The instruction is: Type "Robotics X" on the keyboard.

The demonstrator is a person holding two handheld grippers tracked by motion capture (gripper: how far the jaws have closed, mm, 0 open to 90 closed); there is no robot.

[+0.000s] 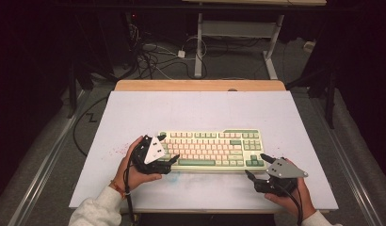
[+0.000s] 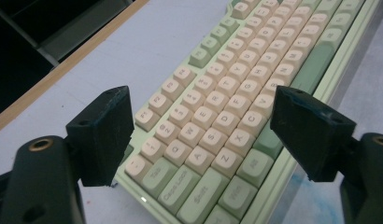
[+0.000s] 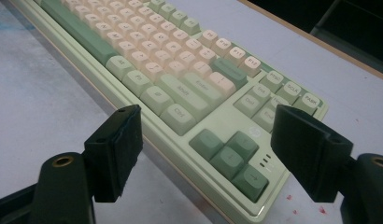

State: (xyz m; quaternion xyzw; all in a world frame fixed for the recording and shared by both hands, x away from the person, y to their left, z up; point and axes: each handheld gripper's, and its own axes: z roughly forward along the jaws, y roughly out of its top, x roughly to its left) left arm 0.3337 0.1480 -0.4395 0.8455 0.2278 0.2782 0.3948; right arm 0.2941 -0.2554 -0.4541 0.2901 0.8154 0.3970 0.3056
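Observation:
A pale green keyboard point(image 1: 211, 149) with cream and green keys lies across the middle of the white table top. My left gripper point(image 1: 168, 151) hovers at its left end, jaws wide apart over the letter keys point(image 2: 213, 126), nothing between the pads. My right gripper point(image 1: 258, 165) stands open just off the keyboard's right front corner, its jaws framing the arrow keys point(image 3: 229, 154). The keyboard point(image 3: 180, 88) rests flat, and neither gripper touches it that I can tell.
The white board point(image 1: 200, 113) lies on a wooden table whose far edge point(image 1: 200, 85) shows behind it. Small red specks mark the board left of the keyboard. Beyond the table are a desk frame point(image 1: 238, 37) and cables on the floor.

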